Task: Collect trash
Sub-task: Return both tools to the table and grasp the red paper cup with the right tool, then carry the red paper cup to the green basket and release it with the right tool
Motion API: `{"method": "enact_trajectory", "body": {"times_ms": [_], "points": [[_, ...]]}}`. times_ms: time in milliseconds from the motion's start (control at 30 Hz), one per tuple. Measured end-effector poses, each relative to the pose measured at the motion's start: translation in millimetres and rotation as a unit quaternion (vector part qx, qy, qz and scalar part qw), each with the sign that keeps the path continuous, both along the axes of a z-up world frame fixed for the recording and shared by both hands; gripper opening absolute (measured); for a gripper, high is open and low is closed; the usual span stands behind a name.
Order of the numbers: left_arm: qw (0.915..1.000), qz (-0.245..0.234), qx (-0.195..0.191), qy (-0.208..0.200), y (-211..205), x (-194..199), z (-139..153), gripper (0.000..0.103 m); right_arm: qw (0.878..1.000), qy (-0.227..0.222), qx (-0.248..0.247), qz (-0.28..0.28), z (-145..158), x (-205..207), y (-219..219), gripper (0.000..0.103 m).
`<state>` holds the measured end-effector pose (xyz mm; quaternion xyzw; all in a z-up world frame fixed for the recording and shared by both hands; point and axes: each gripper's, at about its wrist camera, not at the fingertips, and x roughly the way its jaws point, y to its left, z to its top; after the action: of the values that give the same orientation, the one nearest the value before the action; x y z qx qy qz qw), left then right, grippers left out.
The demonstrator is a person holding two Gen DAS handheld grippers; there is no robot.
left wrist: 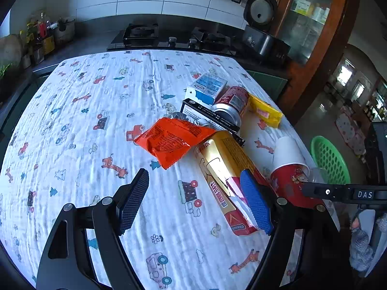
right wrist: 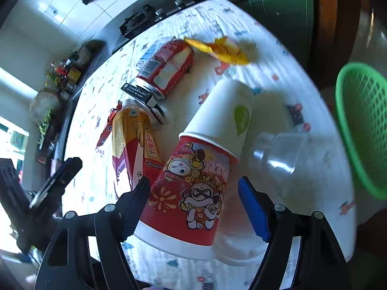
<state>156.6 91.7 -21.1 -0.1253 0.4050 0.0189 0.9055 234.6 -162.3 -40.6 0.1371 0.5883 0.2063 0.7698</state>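
Note:
Trash lies on a table under a cartoon-print cloth. In the left wrist view I see an orange wrapper, a gold and red drink carton, a red can, a blue and white box, a yellow wrapper, and a red paper cup with a white cup nested on it. My left gripper is open, its blue pad beside the carton. My right gripper is open around the red cup; its jaws stand apart either side. A clear plastic cup lies next to it.
A green plastic basket stands off the table's right edge, also in the left wrist view. A stove and a rice cooker sit on the counter behind the table. A black box lies under the can.

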Motion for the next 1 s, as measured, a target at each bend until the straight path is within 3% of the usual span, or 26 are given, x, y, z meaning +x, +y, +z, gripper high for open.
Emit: {"method": "enact_trajectory", "body": {"times_ms": [400,667,1000], "points": [[0.9999,-0.002,-0.011,0.009,2.4,3.9,-7.9,0.077,0.997,0.06,0.038,-0.012,-29.7,5.9,8.3,0.072],[0.9993,-0.006,-0.024,0.028,-5.5,11.4,-17.1,0.077,0.998,0.043,0.043,0.001,-25.8,-1.7,5.5,0.07],[0.9978,0.001,-0.042,0.052,-20.8,25.5,-21.9,0.083,0.998,-0.007,0.061,0.016,2.7,-17.8,-11.4,0.07]]}}
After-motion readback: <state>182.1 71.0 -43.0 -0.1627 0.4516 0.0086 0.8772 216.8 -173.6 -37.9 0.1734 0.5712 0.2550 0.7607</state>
